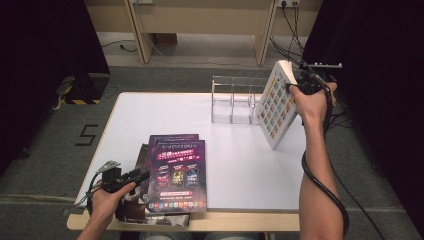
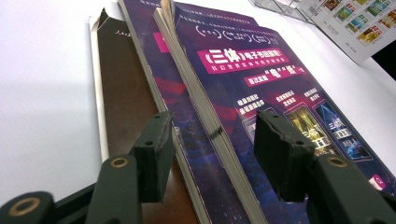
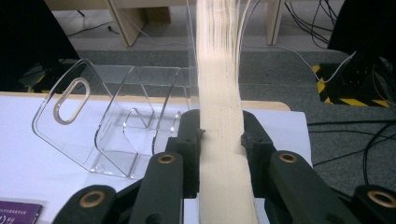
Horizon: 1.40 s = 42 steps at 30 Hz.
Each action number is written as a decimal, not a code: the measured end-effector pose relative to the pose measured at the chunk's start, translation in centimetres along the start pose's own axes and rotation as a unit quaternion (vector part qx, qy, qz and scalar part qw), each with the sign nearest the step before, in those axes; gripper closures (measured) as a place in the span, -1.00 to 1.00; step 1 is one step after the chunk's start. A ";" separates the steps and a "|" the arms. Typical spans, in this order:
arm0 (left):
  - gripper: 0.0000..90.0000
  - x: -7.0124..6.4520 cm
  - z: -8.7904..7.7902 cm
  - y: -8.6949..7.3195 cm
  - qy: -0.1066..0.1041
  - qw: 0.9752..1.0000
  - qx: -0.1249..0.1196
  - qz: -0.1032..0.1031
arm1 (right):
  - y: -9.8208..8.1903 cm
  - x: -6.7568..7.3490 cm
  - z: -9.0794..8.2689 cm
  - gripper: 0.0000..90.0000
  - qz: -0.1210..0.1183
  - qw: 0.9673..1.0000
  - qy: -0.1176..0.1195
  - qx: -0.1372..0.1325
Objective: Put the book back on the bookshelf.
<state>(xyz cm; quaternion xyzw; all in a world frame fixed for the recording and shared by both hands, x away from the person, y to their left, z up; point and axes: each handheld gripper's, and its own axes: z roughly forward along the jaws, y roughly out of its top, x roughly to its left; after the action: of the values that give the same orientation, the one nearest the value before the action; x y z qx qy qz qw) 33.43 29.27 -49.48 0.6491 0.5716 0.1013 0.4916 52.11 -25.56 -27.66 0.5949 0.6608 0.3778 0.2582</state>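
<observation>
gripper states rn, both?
Left gripper: open, jaws astride the top purple book, not pressing.
Right gripper: shut on the white book, held tilted.

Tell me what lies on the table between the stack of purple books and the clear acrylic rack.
Nothing: in the high view, bare white table runs from the purple books to the clear rack. The white book in the right gripper stands beside the rack.

The high view is looking forward and down over the whole tabletop (image 1: 240, 165). The left gripper view is sitting low and close beside the purple books (image 2: 261, 93), facing the clear rack (image 2: 280, 7). The right gripper view is looking closely past that rack (image 3: 116, 126) toward the floor; all three views are sharing the rack.
</observation>
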 end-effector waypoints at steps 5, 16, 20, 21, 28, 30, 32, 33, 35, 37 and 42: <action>0.04 0.0 0.0 0.1 0.001 1.000 -0.001 0.002 | 0.2 0.1 0.2 0.63 -0.004 1.000 0.000 0.002; 0.04 0.1 0.0 0.0 0.001 1.000 0.000 -0.001 | 0.2 0.2 1.2 0.61 -0.009 0.999 0.003 0.032; 0.04 0.1 0.0 0.1 0.001 1.000 0.000 0.001 | 0.4 0.5 1.2 0.64 -0.018 0.999 -0.010 0.036; 0.04 0.1 0.0 0.0 0.001 1.000 0.000 0.001 | 0.3 0.5 1.2 0.64 -0.017 0.999 -0.011 0.033; 0.04 0.2 0.0 0.0 0.003 1.000 0.000 0.002 | 0.0 0.7 1.2 0.65 -0.014 1.000 -0.013 0.022; 0.04 0.2 0.0 0.0 0.004 1.000 0.000 0.002 | 0.1 0.7 1.2 0.65 -0.015 1.000 -0.011 0.025; 0.03 0.1 0.0 0.1 0.006 1.000 -0.001 0.004 | 0.1 0.6 1.2 0.65 -0.014 1.000 -0.012 0.024; 0.02 0.1 0.0 0.1 0.009 1.000 -0.001 0.006 | 0.1 0.6 1.2 0.65 -0.014 1.000 -0.013 0.024; 0.00 0.1 -0.1 0.1 0.014 1.000 -0.001 0.010 | 0.0 0.6 1.2 0.65 -0.012 1.000 -0.013 0.021; -0.03 0.2 -0.1 0.1 0.021 1.000 -0.002 0.013 | 0.0 0.7 1.2 0.65 -0.007 1.000 -0.015 0.017; -0.16 0.4 -0.2 0.1 0.056 0.997 -0.011 0.044 | -0.1 0.7 1.2 0.65 0.000 1.000 -0.017 0.013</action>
<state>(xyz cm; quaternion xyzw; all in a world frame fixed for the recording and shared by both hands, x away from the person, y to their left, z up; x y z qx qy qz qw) 33.49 29.69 -49.50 0.6613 0.5681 0.1657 0.4609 52.86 -24.65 -28.37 0.6042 0.6613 0.3592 0.2619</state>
